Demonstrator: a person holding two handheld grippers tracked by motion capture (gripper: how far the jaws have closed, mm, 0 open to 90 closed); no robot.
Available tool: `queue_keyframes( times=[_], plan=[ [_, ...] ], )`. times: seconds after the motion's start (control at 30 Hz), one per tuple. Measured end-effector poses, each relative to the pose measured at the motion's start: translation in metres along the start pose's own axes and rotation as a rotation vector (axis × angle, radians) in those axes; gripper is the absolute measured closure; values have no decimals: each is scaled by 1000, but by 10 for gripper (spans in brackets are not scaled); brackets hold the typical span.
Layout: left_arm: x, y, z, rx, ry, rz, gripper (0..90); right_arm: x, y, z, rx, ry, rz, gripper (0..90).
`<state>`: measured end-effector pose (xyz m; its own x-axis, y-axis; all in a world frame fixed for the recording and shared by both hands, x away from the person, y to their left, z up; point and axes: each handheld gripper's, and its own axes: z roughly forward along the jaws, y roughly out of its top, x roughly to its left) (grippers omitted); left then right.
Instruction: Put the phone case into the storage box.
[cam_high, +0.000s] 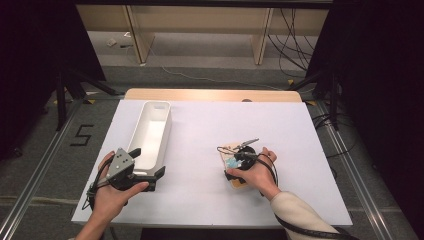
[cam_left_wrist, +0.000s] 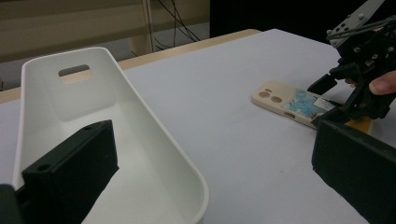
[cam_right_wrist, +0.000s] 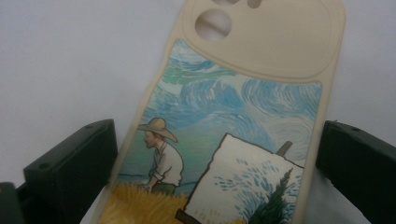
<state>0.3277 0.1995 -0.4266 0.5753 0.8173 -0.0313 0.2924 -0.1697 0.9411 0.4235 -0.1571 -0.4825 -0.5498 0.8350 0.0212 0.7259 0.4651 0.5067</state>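
**Phone case straddled, not yet lifted**

The case (cam_right_wrist: 233, 135) lies flat on the table (cam_high: 200, 125), right of centre, painted back up. The right gripper (cam_right_wrist: 217, 154) is down over it, jaws spread with one on each long edge; the gap at either side looks small, and I cannot tell whether either jaw touches it. As I judge it, the grasp is lined up but not made, so closing, lifting and carrying are all left.

The bin (cam_high: 150, 132) stands well apart to the left, empty, and looks the likely place for the case. The left gripper (cam_high: 145, 177) hangs at its near end, jaws wide and holding nothing, one jaw inside the bin.

The right gripper view shows the print: a hatted painter at an easel under a swirling sky. The left gripper view shows the bin's handle slot (cam_left_wrist: 74, 70) and the case from the side.
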Motion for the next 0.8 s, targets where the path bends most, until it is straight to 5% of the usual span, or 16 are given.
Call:
queue_keyframes(
  times=[0.8],
  plan=[
    [0, 1, 0, -2, 1, -1, 0, 2, 5, 1, 35, -14, 20, 8]
  ],
)
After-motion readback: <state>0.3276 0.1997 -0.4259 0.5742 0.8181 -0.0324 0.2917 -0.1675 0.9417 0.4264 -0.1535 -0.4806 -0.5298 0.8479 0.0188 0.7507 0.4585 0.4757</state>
